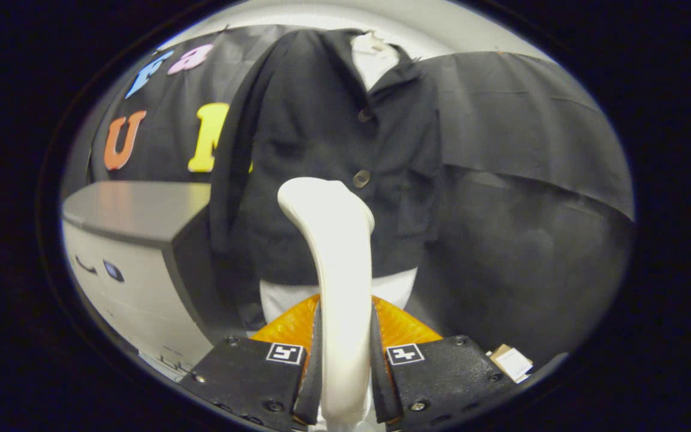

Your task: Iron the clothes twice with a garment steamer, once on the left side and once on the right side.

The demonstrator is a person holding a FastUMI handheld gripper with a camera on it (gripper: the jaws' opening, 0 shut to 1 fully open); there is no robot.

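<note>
Nearest the camera, the gripper (pixel 342 360) sits at six o'clock with its two fingers (pixel 312 366) pressed on either side of the white handle of the garment steamer (pixel 333 252), so the tool is clamped on it. The steamer rises from between the fingers and curves to a rounded head near the centre, which points toward the dark jacket (pixel 321 138) hanging straight ahead, from twelve o'clock down to the middle. Whether the head touches the cloth or merely stands in front of it cannot be told from here. The head lies over the lower front of the jacket, just below and to the eight o'clock side of the lower button (pixel 361 178); a white form (pixel 375 57) shows in the collar opening. Outward, a grey-topped cabinet (pixel 135 210) stands at nine o'clock beside the hanging sleeve, and a small cardboard box (pixel 511 362) lies at four o'clock. My judgement is that the risks are these: the smooth, tall handle could twist or slip in the narrow grip if the head drags on fabric; the head could snag on a button; and a pass started this near the centre could blur the left and right strokes.
</note>
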